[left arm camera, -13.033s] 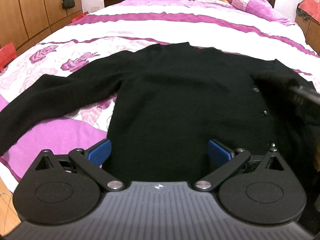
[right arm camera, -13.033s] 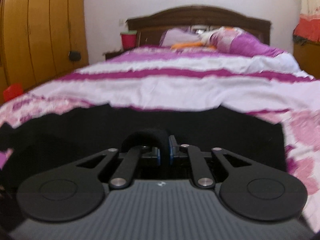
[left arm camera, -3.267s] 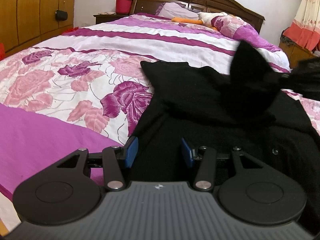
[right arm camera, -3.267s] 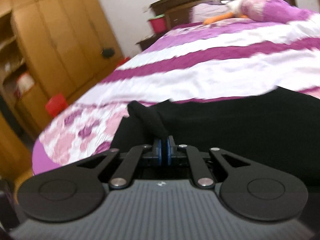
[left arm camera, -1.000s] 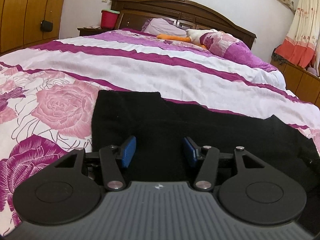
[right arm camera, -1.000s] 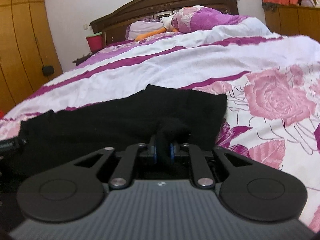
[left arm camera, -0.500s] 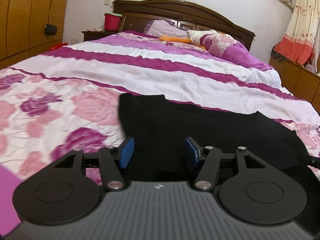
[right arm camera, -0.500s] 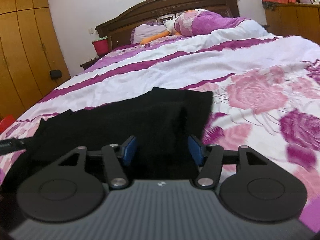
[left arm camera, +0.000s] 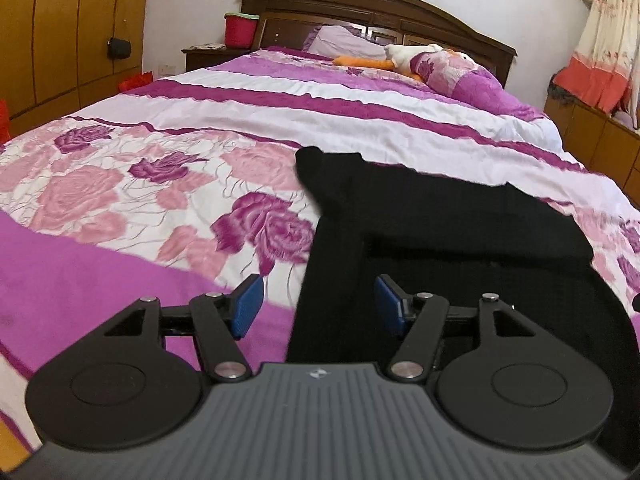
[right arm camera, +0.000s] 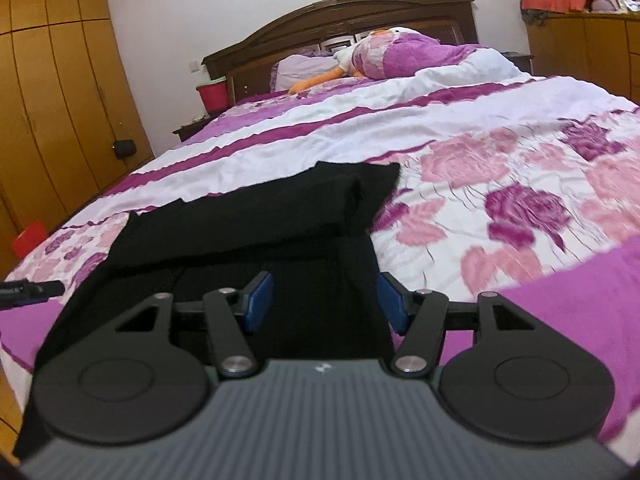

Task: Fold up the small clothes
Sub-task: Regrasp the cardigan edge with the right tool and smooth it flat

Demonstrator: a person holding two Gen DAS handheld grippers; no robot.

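A black sweater [left arm camera: 440, 232] lies flat on the bed with both sleeves folded across its upper part; it also shows in the right wrist view [right arm camera: 256, 224]. My left gripper [left arm camera: 316, 306] is open and empty, held over the sweater's left edge near its lower corner. My right gripper [right arm camera: 326, 300] is open and empty, over the sweater's right edge near its lower corner. The hem nearest me is hidden behind both gripper bodies.
The bed [left arm camera: 120, 184] has a pink and purple floral cover. Pillows and a plush toy [left arm camera: 404, 56] lie by the dark wooden headboard [right arm camera: 340, 20]. A wardrobe [right arm camera: 52, 100] stands to the left, a nightstand with a red bucket [left arm camera: 240, 30] beside the headboard.
My right gripper let go of the folded sleeve and opened. Both grippers have drawn back from the sweater's upper part towards its lower corners.
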